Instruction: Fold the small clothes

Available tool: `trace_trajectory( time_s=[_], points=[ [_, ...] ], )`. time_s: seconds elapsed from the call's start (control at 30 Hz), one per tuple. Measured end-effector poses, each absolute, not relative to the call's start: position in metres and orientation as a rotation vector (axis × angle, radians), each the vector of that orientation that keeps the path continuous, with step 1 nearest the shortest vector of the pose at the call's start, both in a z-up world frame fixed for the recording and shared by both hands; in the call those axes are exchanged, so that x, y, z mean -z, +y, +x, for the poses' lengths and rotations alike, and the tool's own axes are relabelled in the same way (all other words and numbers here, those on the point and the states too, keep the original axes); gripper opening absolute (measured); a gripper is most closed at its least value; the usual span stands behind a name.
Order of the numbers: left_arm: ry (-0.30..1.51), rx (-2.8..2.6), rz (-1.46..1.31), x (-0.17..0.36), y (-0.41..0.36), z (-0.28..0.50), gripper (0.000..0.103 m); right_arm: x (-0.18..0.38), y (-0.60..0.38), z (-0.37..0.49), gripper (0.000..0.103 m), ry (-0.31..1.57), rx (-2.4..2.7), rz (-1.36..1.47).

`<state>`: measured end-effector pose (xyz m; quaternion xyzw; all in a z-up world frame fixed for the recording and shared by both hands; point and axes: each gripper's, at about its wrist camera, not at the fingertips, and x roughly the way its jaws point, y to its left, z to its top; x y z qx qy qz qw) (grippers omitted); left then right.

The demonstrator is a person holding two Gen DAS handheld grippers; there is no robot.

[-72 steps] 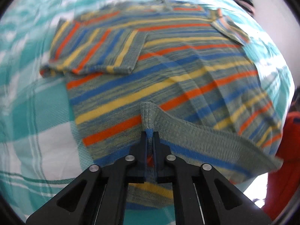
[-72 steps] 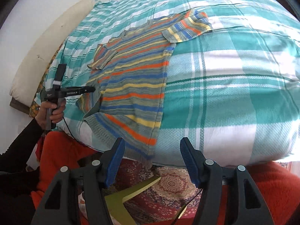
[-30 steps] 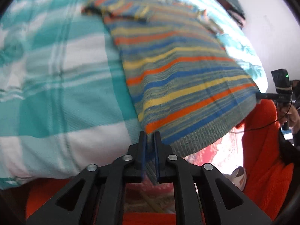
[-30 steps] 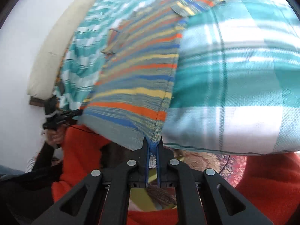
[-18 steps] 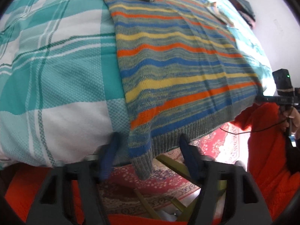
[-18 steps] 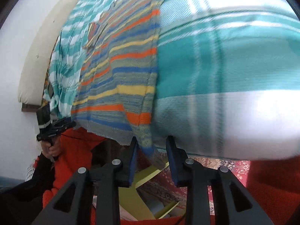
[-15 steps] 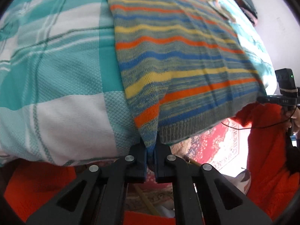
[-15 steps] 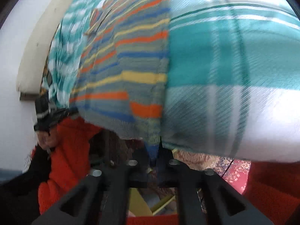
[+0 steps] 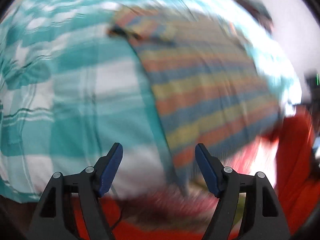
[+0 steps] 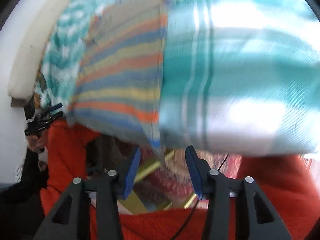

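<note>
Both hand-held grippers — left [image 9: 159, 161], right [image 10: 162, 165] — gape empty; striped sweater [image 9: 202, 92] blurred, hem overhanging bed [image 9: 86, 100].

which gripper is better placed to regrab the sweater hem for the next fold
Right, probably. The right gripper is open with the striped sweater's hanging hem corner just above its gap. The left gripper is also open, but faces mostly the plaid bedcover, with its hem corner off toward one finger.

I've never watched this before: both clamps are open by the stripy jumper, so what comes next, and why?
Probably reach for a sleeve to fold inward. The striped jumper lies spread flat on the checked bedcover, hem at the edge, and the left gripper and right gripper are open, holding nothing.
</note>
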<state>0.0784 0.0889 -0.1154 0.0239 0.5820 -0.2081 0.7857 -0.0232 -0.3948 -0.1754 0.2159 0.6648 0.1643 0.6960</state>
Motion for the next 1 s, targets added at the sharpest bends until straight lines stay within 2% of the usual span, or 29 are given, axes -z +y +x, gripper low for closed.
trace_trajectory(
  time_s=[0.13,0.27,0.3,0.33,0.37,0.4,0.43,0.67,0.73,0.77,0.8,0.83,0.87,0.93,1.0],
  points=[
    [1.257,0.383,-0.072,0.139,0.074,0.150,0.062,0.158,-0.400,0.031,0.048,1.318,-0.323,0.491],
    [1.356,0.326,-0.032,0.192,0.025,0.186,0.056,0.187,-0.375,0.090,0.048,1.270,-0.316,0.535],
    [1.357,0.315,-0.015,0.195,0.015,0.184,0.046,0.197,-0.367,0.100,0.048,1.284,-0.328,0.535],
    [1.340,0.309,0.012,0.197,0.009,0.183,0.003,0.211,-0.357,0.110,0.045,1.318,-0.343,0.524],
    [1.333,0.329,0.022,0.196,0.005,0.181,0.005,0.218,-0.348,0.116,0.024,1.338,-0.350,0.512],
    [1.314,0.306,0.058,0.191,0.003,0.180,0.002,0.223,-0.342,0.118,0.005,1.351,-0.345,0.485],
    [1.278,0.275,0.107,0.186,0.003,0.176,0.002,0.223,-0.342,0.119,0.005,1.360,-0.313,0.454],
    [1.292,0.242,0.179,0.203,0.004,0.184,0.003,0.217,-0.347,0.104,0.004,1.366,-0.177,0.316],
    [1.307,0.239,0.175,0.200,0.004,0.185,0.012,0.218,-0.349,0.106,0.005,1.374,-0.179,0.314],
    [1.315,0.241,0.164,0.197,0.004,0.186,0.015,0.218,-0.351,0.107,0.012,1.379,-0.186,0.327],
    [1.319,0.242,0.152,0.189,0.009,0.187,0.027,0.215,-0.354,0.107,0.016,1.395,-0.198,0.343],
    [1.303,0.238,0.148,0.178,0.015,0.188,0.035,0.211,-0.357,0.107,0.029,1.409,-0.203,0.344],
    [1.265,0.235,0.149,0.164,0.022,0.192,0.040,0.201,-0.363,0.106,0.038,1.406,-0.214,0.337],
    [1.175,0.232,0.159,0.132,0.029,0.215,0.062,0.175,-0.367,0.114,0.042,1.370,-0.240,0.300],
    [1.118,0.235,0.179,0.111,0.024,0.255,0.067,0.152,-0.382,0.131,0.048,1.333,-0.235,0.249]
  ],
)
